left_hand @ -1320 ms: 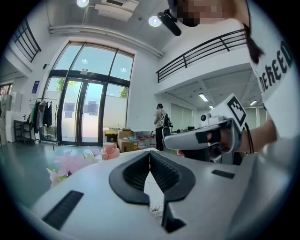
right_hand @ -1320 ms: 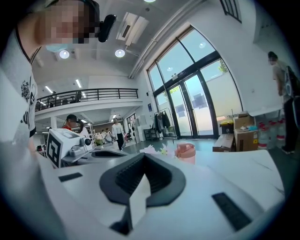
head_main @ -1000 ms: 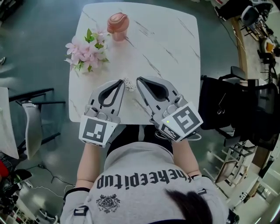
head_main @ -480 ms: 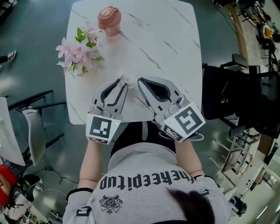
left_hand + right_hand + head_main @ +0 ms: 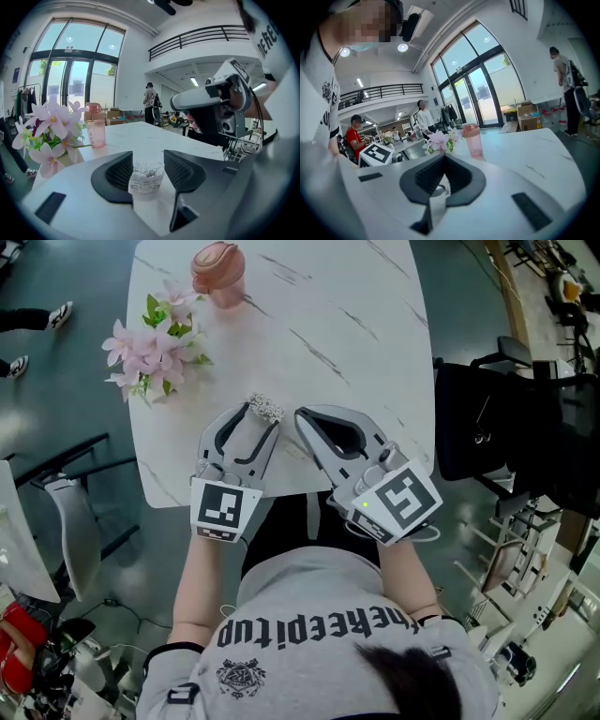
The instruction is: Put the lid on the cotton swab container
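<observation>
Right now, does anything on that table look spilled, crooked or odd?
Only the cotton swab container near the front edge of the table: it stands upright but lidless, its swabs exposed. Nothing looks spilled or tipped.

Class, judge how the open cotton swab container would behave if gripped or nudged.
The cotton swab container looks small and made of clear plastic, so it is probably light and easily squashed. It stands upright on the smooth table, so a sideways nudge might slide or tip it. Its top is open, so its swabs would likely spill.
</observation>
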Available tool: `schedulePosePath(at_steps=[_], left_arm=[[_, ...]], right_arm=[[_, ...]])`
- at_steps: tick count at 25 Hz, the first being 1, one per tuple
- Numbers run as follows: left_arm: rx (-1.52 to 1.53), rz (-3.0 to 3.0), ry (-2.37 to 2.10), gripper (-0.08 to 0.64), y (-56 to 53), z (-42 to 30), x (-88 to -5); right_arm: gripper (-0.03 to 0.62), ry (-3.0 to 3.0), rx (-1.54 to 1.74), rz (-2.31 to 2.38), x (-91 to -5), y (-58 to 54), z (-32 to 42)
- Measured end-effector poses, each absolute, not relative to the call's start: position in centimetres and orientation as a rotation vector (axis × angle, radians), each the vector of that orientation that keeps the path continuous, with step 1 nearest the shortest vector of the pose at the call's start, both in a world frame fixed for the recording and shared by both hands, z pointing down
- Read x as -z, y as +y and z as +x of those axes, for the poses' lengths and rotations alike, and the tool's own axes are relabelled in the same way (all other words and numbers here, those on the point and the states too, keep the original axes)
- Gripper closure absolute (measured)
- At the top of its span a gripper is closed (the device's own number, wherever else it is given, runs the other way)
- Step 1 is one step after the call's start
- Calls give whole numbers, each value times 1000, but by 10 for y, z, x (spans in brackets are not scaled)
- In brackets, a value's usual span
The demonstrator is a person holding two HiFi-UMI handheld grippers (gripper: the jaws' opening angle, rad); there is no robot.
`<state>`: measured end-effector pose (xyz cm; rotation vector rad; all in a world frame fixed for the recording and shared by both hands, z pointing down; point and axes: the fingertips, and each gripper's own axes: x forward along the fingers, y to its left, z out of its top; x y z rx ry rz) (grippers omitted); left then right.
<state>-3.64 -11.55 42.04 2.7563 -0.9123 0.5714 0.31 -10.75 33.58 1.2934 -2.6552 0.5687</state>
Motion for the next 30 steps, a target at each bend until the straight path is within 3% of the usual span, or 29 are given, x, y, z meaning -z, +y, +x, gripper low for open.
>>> schedulePosePath(at_steps=[15, 30], left_arm=[[-640, 2737, -896, 258, -115, -35, -450], [-679, 2745, -927, 225, -118, -35, -465]], right_arm=[[581, -2621, -590, 1291, -348, -101, 5], [581, -2600, -613, 1295, -357, -100, 8]])
